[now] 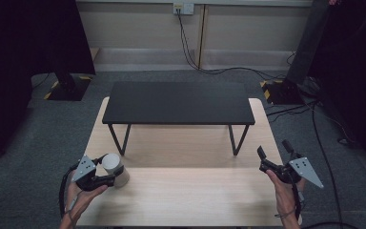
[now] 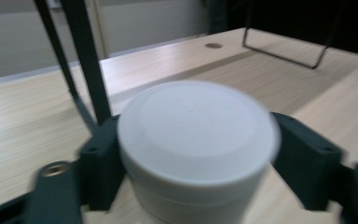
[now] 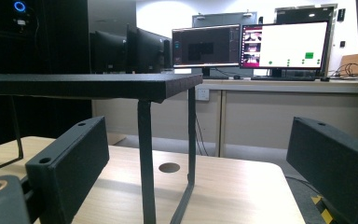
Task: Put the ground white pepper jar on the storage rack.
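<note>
A white cylindrical cup [image 1: 115,168] stands upside down on the light wooden table [image 1: 186,191] near its front left. My left gripper [image 1: 106,171] is shut on it; in the left gripper view the cup [image 2: 196,144] sits between both black jaws, touching each. My right gripper [image 1: 272,151] hovers over the table's front right, open, with nothing between its jaws. In the right gripper view the gripper [image 3: 196,168] looks past the jaws at the shelf's leg [image 3: 145,158].
A low black shelf [image 1: 177,102] on thin metal legs stands across the far half of the table. Cables [image 1: 314,124] trail over the grey carpet to the right. Monitors [image 3: 251,46] sit on a desk beyond the table.
</note>
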`<state>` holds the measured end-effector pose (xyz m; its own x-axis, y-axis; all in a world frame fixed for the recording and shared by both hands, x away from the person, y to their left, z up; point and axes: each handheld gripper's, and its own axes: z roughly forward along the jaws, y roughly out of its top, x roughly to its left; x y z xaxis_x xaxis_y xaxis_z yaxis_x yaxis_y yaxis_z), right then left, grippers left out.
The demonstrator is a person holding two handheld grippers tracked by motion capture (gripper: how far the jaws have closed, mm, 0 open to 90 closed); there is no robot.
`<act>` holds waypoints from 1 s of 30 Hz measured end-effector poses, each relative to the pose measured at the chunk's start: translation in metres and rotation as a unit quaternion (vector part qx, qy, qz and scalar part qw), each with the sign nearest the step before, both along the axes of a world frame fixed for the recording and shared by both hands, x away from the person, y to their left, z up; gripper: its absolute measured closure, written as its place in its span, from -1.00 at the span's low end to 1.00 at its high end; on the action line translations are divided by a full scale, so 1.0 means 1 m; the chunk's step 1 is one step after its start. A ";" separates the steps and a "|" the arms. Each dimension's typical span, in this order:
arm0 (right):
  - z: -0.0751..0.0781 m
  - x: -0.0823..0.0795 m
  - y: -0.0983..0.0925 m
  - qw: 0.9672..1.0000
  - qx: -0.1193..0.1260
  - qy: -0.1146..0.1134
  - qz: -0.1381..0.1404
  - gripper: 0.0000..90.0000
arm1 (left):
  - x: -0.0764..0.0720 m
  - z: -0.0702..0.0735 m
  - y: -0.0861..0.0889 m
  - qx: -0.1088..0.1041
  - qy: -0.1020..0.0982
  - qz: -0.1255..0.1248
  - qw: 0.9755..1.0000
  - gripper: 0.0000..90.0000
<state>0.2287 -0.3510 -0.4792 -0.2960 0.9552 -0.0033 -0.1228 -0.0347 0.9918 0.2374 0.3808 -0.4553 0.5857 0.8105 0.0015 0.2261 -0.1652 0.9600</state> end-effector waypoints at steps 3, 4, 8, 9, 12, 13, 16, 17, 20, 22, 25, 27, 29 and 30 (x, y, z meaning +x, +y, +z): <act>0.000 -0.001 0.000 1.000 0.000 -0.001 -0.001 -0.89 | 0.001 0.002 -0.001 0.002 0.002 0.000 1.000 -0.26; 0.000 -0.001 0.000 1.000 0.000 -0.001 -0.001 -0.89 | 0.001 0.002 -0.001 0.002 0.002 0.000 1.000 -0.26; 0.000 -0.002 -0.001 1.000 0.001 0.000 -0.003 -0.89 | 0.001 0.003 -0.001 0.003 0.005 -0.001 1.000 -0.25; 0.000 -0.002 -0.001 1.000 0.001 0.000 -0.003 -0.89 | 0.001 0.003 -0.001 0.003 0.005 -0.001 1.000 -0.25; 0.000 -0.002 -0.001 1.000 0.001 0.000 -0.003 -0.89 | 0.001 0.005 -0.001 0.006 0.007 -0.003 1.000 -0.25; 0.000 -0.002 -0.001 1.000 0.001 0.000 -0.002 -0.89 | 0.001 0.005 -0.001 0.005 0.007 -0.003 1.000 -0.26; 0.000 -0.002 -0.001 1.000 0.000 0.000 -0.001 -0.89 | 0.001 0.005 -0.001 0.007 0.007 -0.005 1.000 -0.26; 0.000 -0.002 -0.001 1.000 0.000 0.000 -0.001 -0.89 | 0.001 0.005 -0.001 0.007 0.007 -0.005 1.000 -0.25; 0.000 -0.002 -0.001 1.000 0.000 -0.001 -0.002 -0.89 | 0.001 0.007 -0.001 0.008 0.006 -0.007 1.000 -0.25; 0.000 -0.002 -0.001 1.000 0.000 0.000 -0.003 -0.89 | 0.001 0.008 -0.002 0.011 0.002 -0.008 1.000 -0.25; 0.000 -0.002 -0.001 1.000 0.000 -0.001 -0.002 -0.89 | 0.001 0.010 -0.001 0.007 0.000 -0.010 1.000 -0.25; 0.000 -0.002 -0.001 1.000 0.000 0.000 -0.002 -0.89 | 0.001 0.013 -0.001 0.008 -0.001 -0.012 1.000 -0.25; 0.000 -0.002 -0.001 1.000 0.000 0.000 -0.002 -0.89 | 0.001 0.016 -0.001 0.011 0.001 -0.017 1.000 -0.25; 0.000 -0.002 0.000 1.000 -0.001 -0.001 -0.003 -0.89 | 0.002 0.020 -0.001 0.013 0.002 -0.022 1.000 -0.25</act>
<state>0.2264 -0.3514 -0.4788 -0.2905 0.9569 -0.0052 -0.1242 -0.0323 0.9917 0.2398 0.3796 -0.4348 0.6203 0.7841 0.0204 0.2211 -0.1997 0.9546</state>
